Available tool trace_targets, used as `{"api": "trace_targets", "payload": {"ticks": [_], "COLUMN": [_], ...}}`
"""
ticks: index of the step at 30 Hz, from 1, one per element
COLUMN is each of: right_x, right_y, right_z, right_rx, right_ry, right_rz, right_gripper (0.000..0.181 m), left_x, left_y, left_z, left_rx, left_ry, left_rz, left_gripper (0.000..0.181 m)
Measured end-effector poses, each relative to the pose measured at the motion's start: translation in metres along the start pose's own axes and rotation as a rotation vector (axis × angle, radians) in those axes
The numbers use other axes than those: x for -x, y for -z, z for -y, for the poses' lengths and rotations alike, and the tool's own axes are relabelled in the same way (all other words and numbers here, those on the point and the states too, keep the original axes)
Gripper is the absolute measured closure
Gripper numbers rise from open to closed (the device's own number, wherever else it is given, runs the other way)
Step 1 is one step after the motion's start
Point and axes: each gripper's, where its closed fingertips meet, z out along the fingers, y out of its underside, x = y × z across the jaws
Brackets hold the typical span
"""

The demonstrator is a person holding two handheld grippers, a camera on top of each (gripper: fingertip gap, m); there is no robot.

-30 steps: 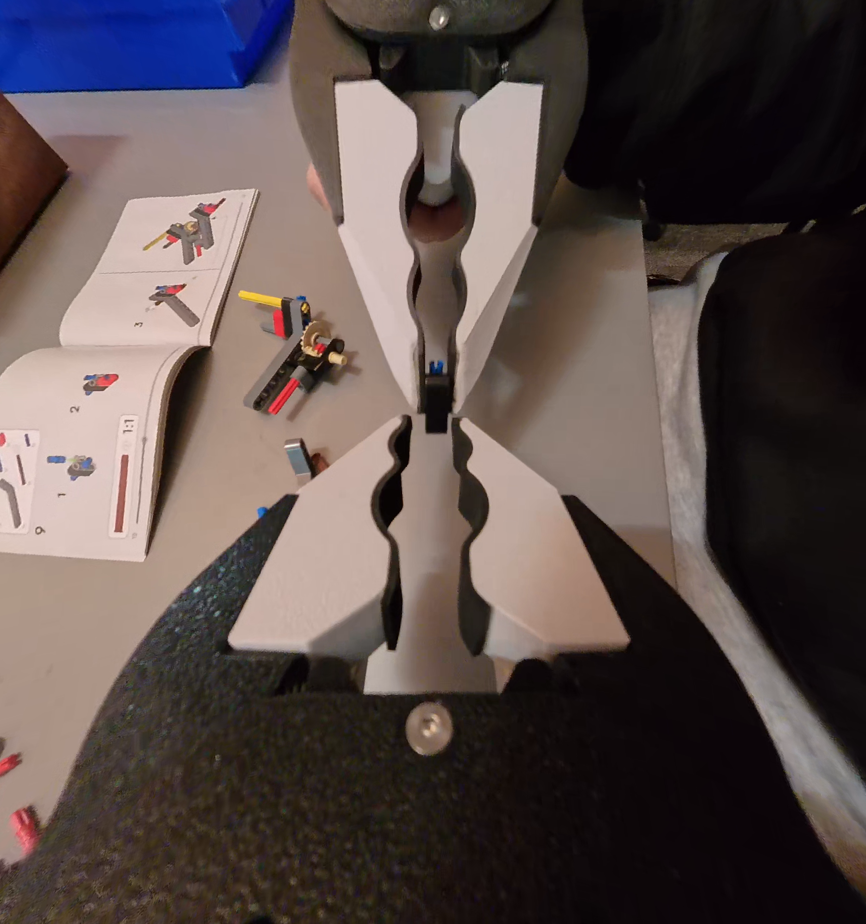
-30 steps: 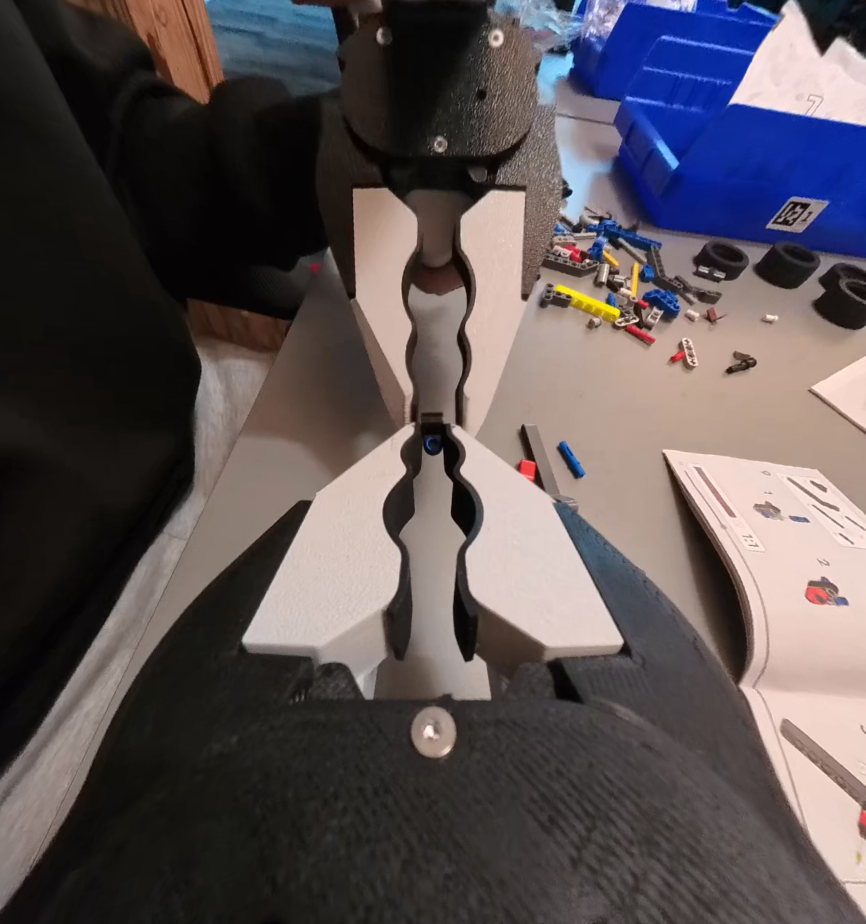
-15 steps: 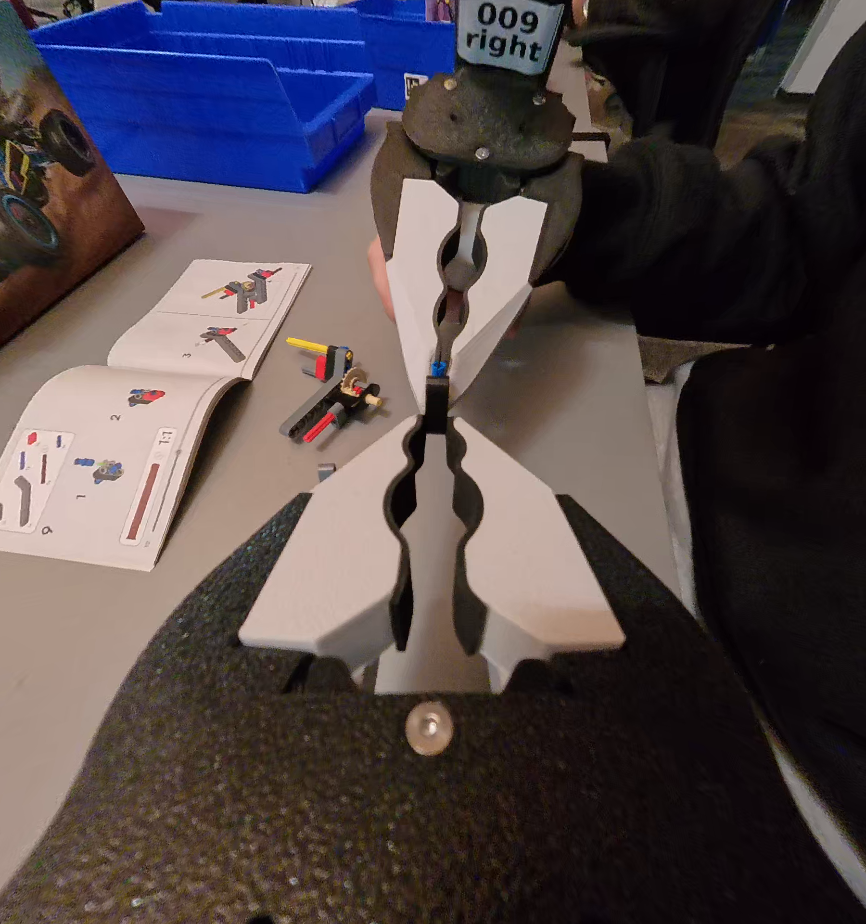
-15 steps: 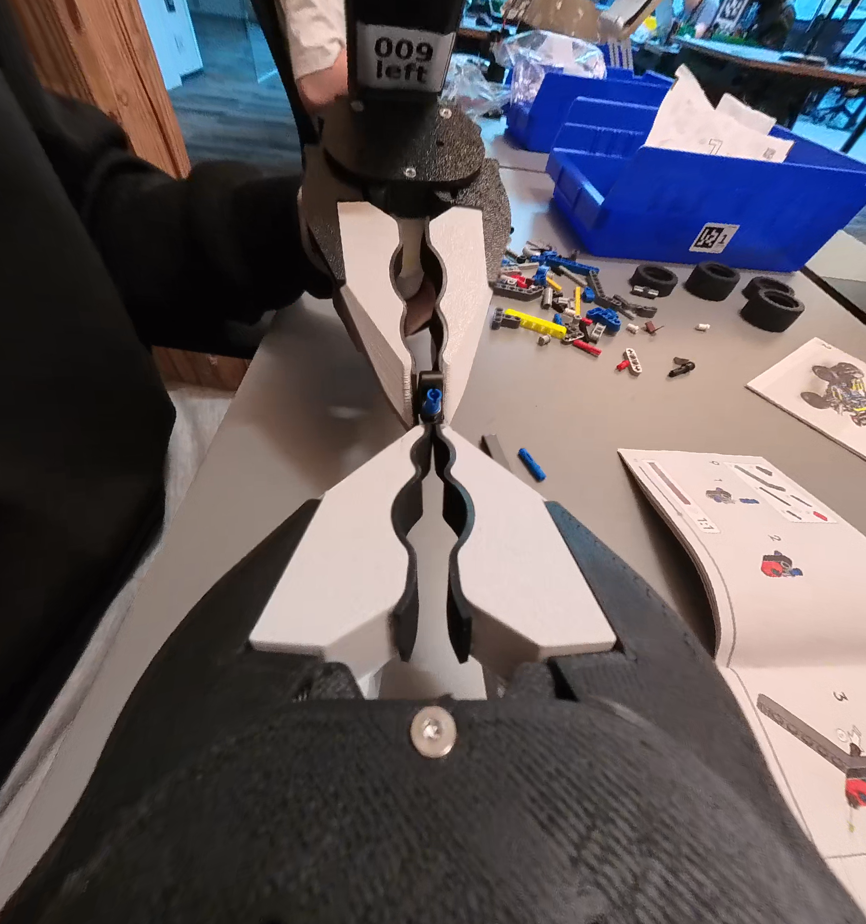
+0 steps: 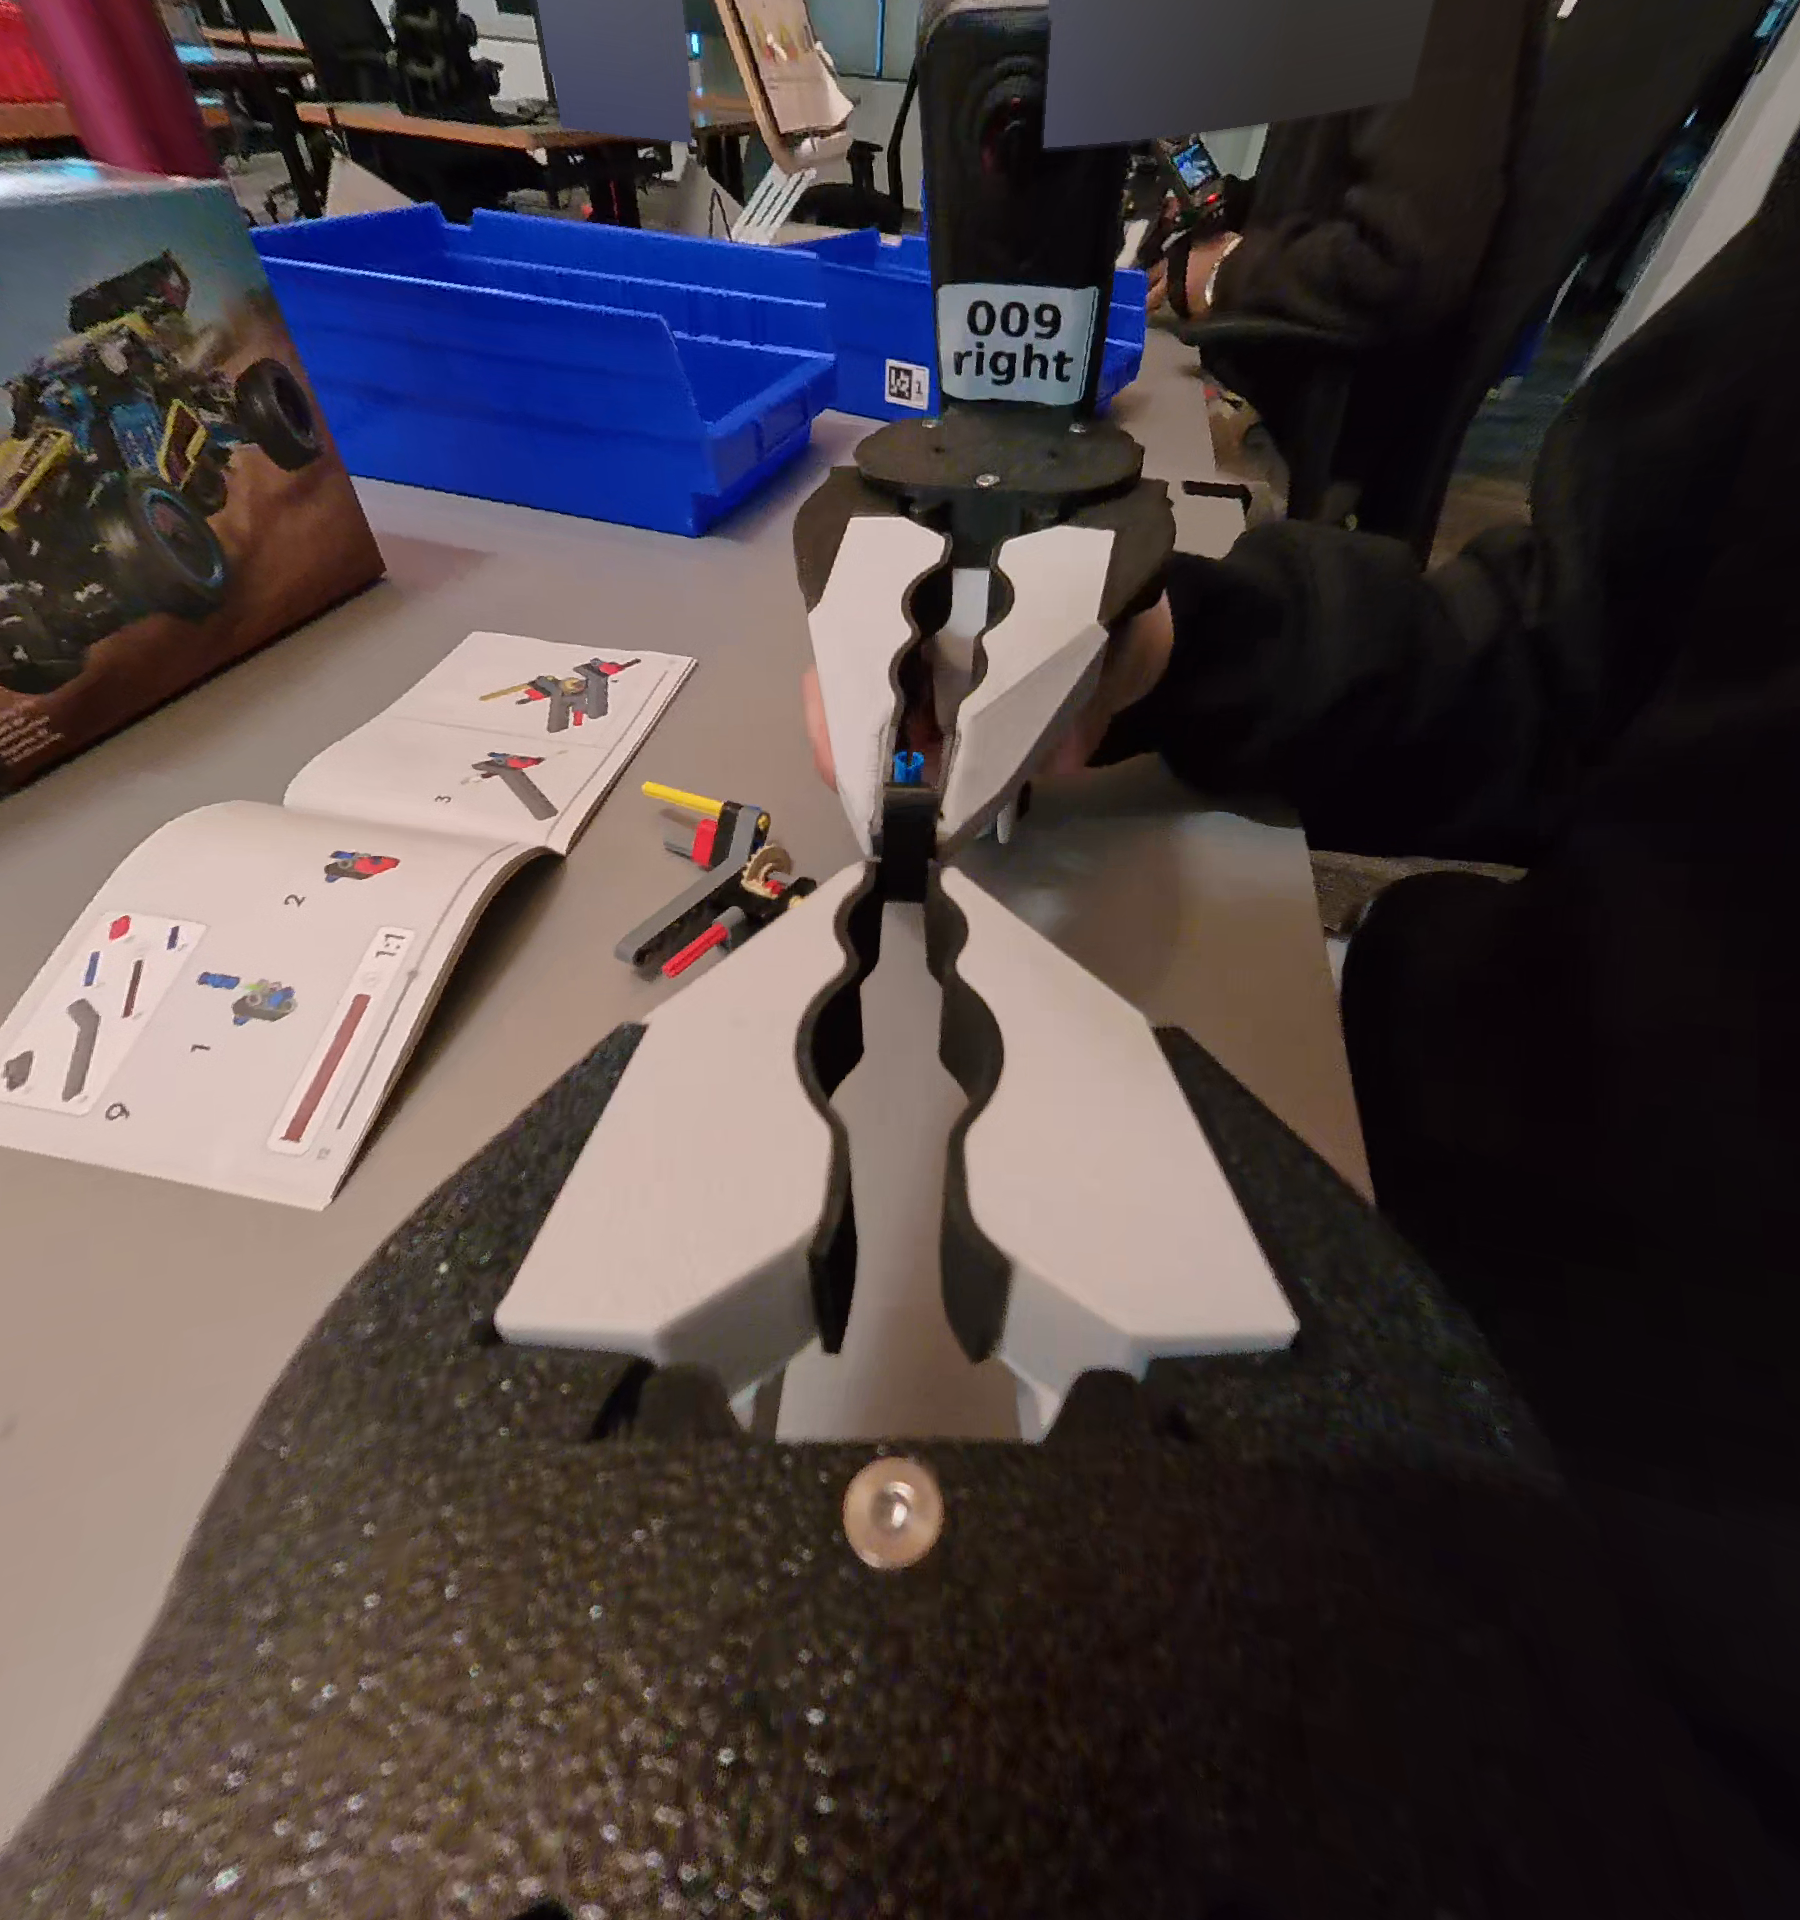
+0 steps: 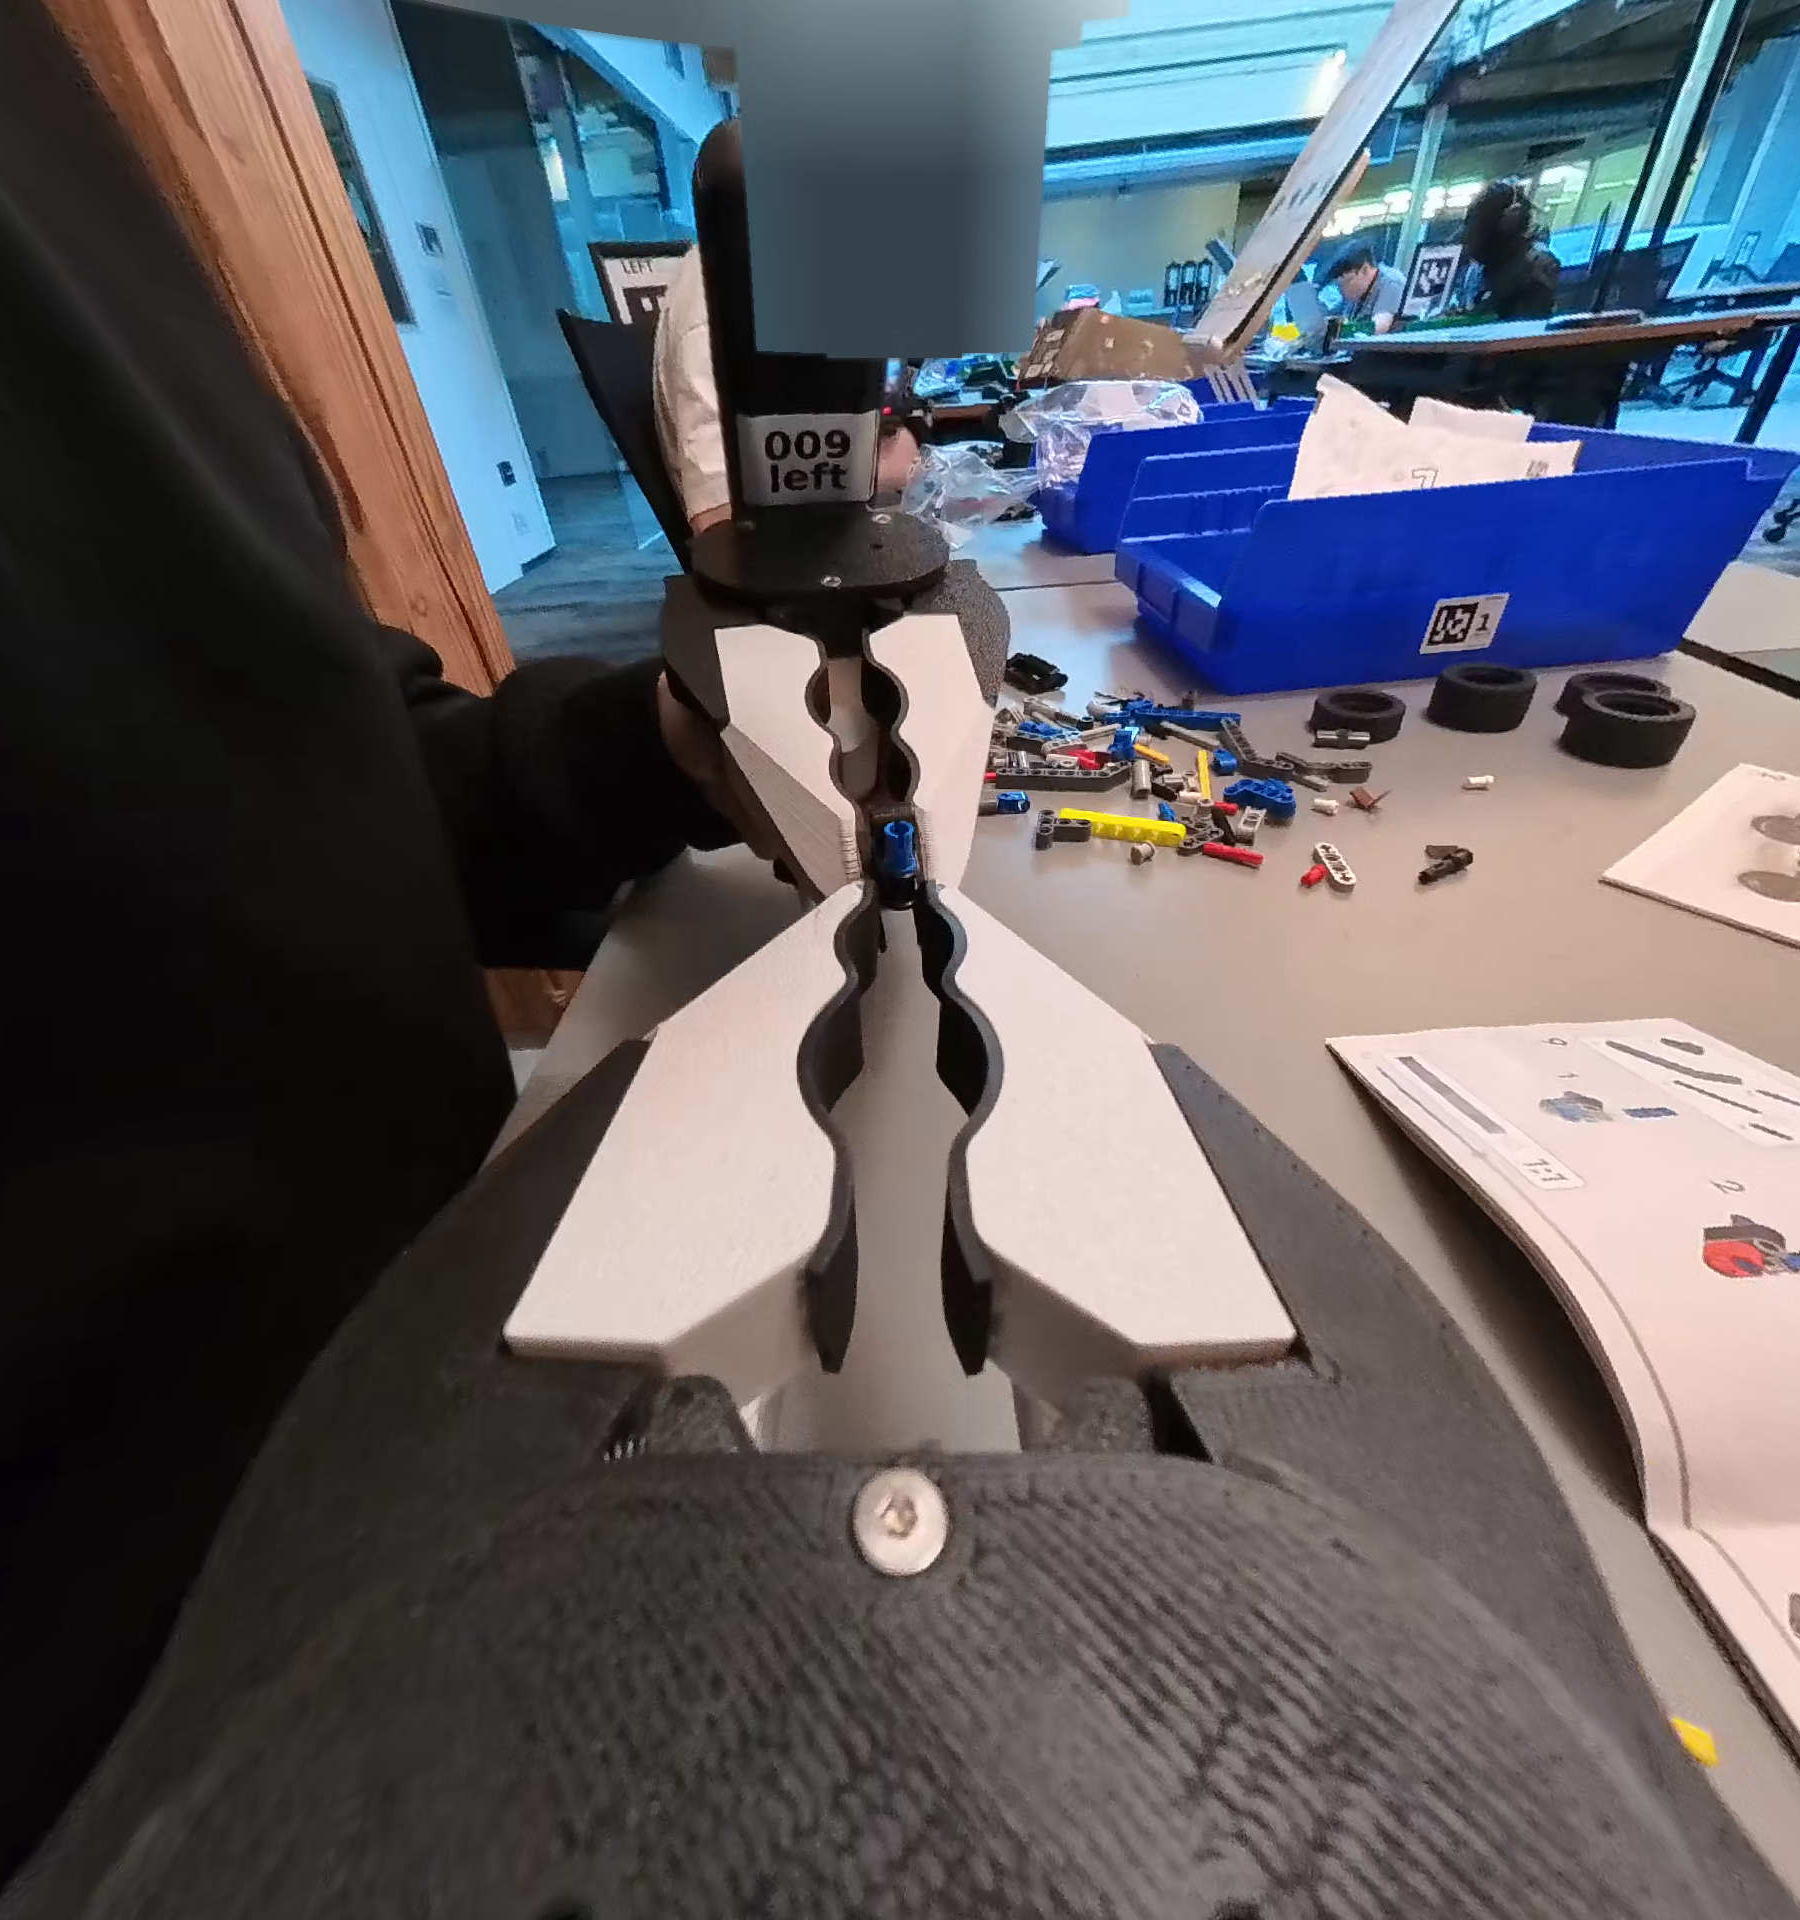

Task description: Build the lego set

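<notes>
My left gripper (image 5: pixel 901 883) is shut on a small black lego piece (image 5: pixel 903 836) and holds it above the grey table (image 5: pixel 563 623). My right gripper (image 6: pixel 894 899) is shut on a blue pin (image 6: pixel 894 847). The two grippers meet tip to tip, and the pin's end sits at the black piece (image 6: pixel 891 814). In the left wrist view the right gripper (image 5: pixel 911 800) faces me with the blue pin (image 5: pixel 908 766) between its fingers. In the right wrist view the left gripper (image 6: pixel 891 831) faces me. A partly built black, red and yellow assembly (image 5: pixel 714 883) lies on the table.
An open instruction booklet (image 5: pixel 283 935) lies left of the assembly, with the set's box (image 5: pixel 117 436) and blue bins (image 5: pixel 563 384) behind. In the right wrist view are a pile of loose parts (image 6: pixel 1135 769), black tyres (image 6: pixel 1478 696), a blue bin (image 6: pixel 1447 561) and a printed sheet (image 6: pixel 1769 862). Both grippers' tips are close together, under 4 cm apart.
Both grippers have risen and tilted up from the table while staying tip to tip. More of the blue pin shows between them now.
</notes>
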Motion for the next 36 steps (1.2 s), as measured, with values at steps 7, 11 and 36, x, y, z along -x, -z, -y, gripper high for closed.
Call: {"api": "trace_targets", "payload": {"ticks": [7,11,36], "right_x": [-0.006,-0.009,-0.013], "right_y": [-0.008,-0.014,-0.018], "right_z": [-0.009,-0.023,-0.028], "right_rx": [0.083,0.198,0.212], "right_ry": [-0.048,-0.041,-0.024], "right_rz": [0.054,0.093,0.075], "right_gripper": [0.176,0.176,0.176], "left_x": [0.006,0.011,0.014], "left_y": [0.003,0.006,0.015], "left_z": [-0.011,-0.024,-0.026], "left_rx": [0.030,0.096,0.058], "left_ry": [-0.004,-0.023,0.092], "left_rz": [-0.010,0.003,-0.050], "left_gripper": [0.176,0.168,0.176]}}
